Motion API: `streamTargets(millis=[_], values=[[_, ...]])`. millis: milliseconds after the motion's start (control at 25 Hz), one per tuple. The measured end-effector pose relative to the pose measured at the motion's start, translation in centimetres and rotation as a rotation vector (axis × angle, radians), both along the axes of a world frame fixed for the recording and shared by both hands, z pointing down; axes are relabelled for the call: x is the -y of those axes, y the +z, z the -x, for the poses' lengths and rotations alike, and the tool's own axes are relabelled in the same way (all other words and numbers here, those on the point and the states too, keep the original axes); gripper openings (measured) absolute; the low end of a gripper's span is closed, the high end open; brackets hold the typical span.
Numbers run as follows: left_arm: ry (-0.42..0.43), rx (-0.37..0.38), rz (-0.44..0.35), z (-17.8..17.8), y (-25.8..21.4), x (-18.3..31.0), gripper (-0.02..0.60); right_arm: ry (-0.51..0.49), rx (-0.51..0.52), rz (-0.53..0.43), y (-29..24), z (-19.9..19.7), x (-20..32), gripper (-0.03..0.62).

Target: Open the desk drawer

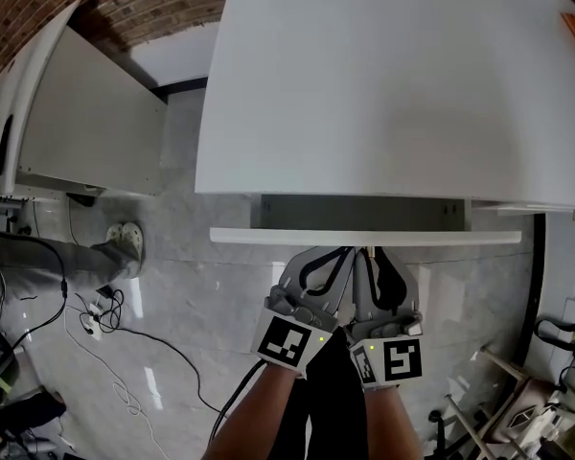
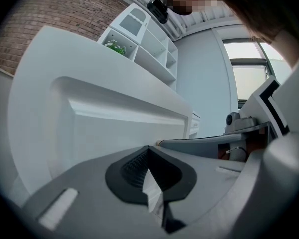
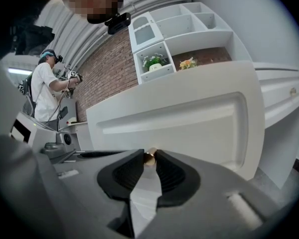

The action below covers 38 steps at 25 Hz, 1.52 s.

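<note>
At the white drawer front (image 1: 268, 237), right gripper (image 3: 149, 164) pinches its small brass knob (image 3: 149, 158); left gripper (image 2: 148, 151) rests closed, empty. A straight, level pull nearward seems best.

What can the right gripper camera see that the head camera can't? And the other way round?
Only the right gripper view shows the little gold knob pinched in the jaws of the right gripper. It also shows wall shelves with plants, and a person in a white shirt.

Only the head view shows the desk top from above, the left gripper, and a shoe and cables on the floor.

Both show the white drawer front, the right gripper and the brick wall.
</note>
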<state>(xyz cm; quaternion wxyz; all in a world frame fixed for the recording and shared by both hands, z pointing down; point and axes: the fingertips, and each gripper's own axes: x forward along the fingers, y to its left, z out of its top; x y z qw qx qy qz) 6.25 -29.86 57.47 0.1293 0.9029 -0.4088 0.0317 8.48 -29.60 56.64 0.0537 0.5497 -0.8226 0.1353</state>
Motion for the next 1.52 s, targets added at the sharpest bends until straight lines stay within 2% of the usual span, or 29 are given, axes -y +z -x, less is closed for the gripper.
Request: streamTargets(millis=[1520], values=[[0.067, 0.002, 0.006, -0.7, -0.2, -9.8, -0.008, 0.040, -0.023, 0.003, 0.0, -0.5, -9.9, 0.072]])
